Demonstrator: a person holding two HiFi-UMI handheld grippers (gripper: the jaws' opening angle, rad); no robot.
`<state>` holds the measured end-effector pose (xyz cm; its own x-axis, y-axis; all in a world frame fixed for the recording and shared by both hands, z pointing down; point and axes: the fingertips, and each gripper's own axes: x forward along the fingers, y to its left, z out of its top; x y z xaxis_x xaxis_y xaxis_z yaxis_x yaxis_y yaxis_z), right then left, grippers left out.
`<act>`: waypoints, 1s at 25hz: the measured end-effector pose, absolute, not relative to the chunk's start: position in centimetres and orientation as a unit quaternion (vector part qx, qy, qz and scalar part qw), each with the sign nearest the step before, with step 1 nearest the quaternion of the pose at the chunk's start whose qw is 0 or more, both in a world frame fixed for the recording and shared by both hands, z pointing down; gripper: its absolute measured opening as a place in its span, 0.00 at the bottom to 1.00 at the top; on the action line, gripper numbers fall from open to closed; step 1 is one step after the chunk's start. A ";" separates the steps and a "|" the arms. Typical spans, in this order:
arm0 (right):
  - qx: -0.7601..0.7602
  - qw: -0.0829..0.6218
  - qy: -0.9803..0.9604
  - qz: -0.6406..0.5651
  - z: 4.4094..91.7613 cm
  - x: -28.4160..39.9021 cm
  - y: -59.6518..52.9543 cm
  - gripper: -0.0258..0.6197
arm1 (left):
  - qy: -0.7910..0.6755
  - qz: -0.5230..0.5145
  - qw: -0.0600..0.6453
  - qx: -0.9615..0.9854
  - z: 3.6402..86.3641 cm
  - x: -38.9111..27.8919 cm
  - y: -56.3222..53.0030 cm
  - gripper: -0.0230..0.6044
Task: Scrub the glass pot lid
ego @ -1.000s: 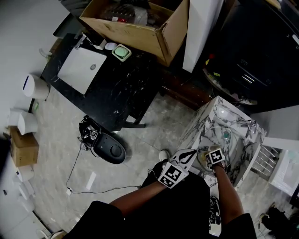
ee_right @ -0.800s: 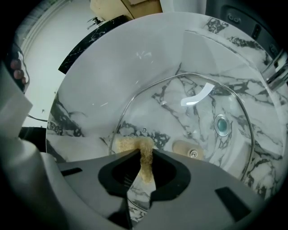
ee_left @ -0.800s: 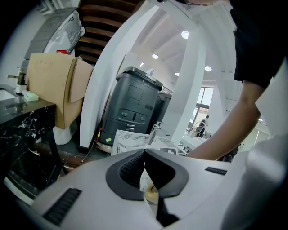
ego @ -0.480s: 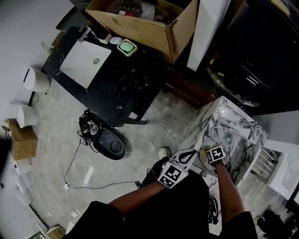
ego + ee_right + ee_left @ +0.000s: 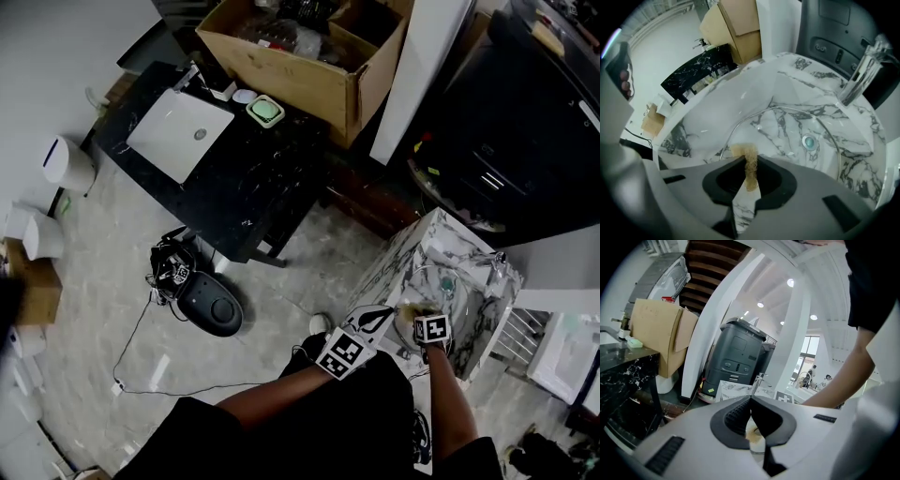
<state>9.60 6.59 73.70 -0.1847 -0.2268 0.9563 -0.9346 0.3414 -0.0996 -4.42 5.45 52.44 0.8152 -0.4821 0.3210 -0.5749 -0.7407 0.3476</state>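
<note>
Stands at the marble sink (image 5: 424, 246) with both grippers low at its near edge. Pinches a tan scrub pad (image 5: 749, 168) tight in the right gripper (image 5: 751, 159), right at the near rim of the glass lid (image 5: 787, 140) lying in the basin over the drain (image 5: 808, 142); cannot tell whether touching. Holds the left gripper (image 5: 751, 399) shut tip to tip, aimed out over the room, with only a pale, tan-marked shape glimpsed behind the tips. Shows no suds, no water from the tap (image 5: 860, 75). Judging by that: lid placed, pad in hand, scrubbing hardly begun. Left to do: press pad onto glass, work across it, probably steady the lid with the left gripper.
</note>
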 end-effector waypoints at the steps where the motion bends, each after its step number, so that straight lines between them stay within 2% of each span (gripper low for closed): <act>1: 0.445 0.459 -0.672 0.373 72.9 9.7 6.9 0.14 | -0.281 0.100 0.218 0.929 52.1 -4.2 5.6 0.06; 12: 0.616 0.267 -0.665 0.327 60.4 11.5 13.2 0.14 | -0.234 0.080 0.227 0.942 50.2 -0.9 9.1 0.06; 17: 0.624 0.280 -0.699 0.207 53.3 10.4 14.8 0.14 | -0.234 0.048 0.232 0.943 46.7 0.0 11.2 0.06; 20: 0.636 0.230 -0.716 0.171 48.2 9.8 16.3 0.14 | -0.233 0.034 0.217 0.947 43.9 0.6 13.7 0.06; 23: 0.647 0.169 -0.724 0.170 44.2 10.3 18.6 0.14 | -0.234 0.009 0.239 0.942 41.5 1.1 16.2 0.06; 25: 0.652 0.156 -0.725 0.161 42.1 11.2 20.7 0.14 | -0.243 0.001 0.240 0.940 39.9 1.5 18.2 0.06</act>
<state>11.17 20.68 42.08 -0.1020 -0.8940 0.4363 -0.9947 0.0984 -0.0309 1.51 18.23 39.89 0.8823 -0.4554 0.1192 -0.4567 -0.7669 0.4508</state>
